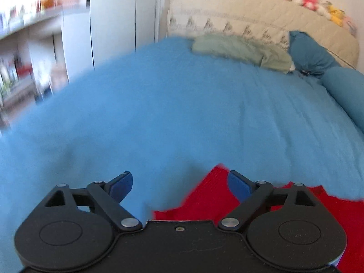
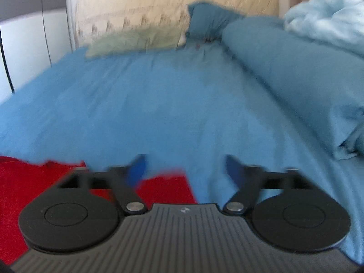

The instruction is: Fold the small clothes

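Observation:
A red garment point(image 1: 211, 195) lies on the blue bed sheet point(image 1: 159, 113), low and to the right in the left wrist view. My left gripper point(image 1: 180, 182) is open above it, and the garment's upper corner reaches between its blue pads without being pinched. In the right wrist view the same red garment point(image 2: 163, 188) fills the lower left. My right gripper point(image 2: 185, 168) is open too, its left finger point(image 2: 136, 170) over the garment's edge, its right finger over bare sheet. Both views are blurred.
A pale green cloth point(image 1: 241, 50) lies near the cream headboard point(image 1: 250, 11). Blue pillows point(image 2: 284, 68) run along the right side, with a light blue blanket point(image 2: 327, 16) behind. Soft toys point(image 1: 309, 0) sit on the headboard. White cupboards and shelves point(image 1: 34, 45) stand at the left.

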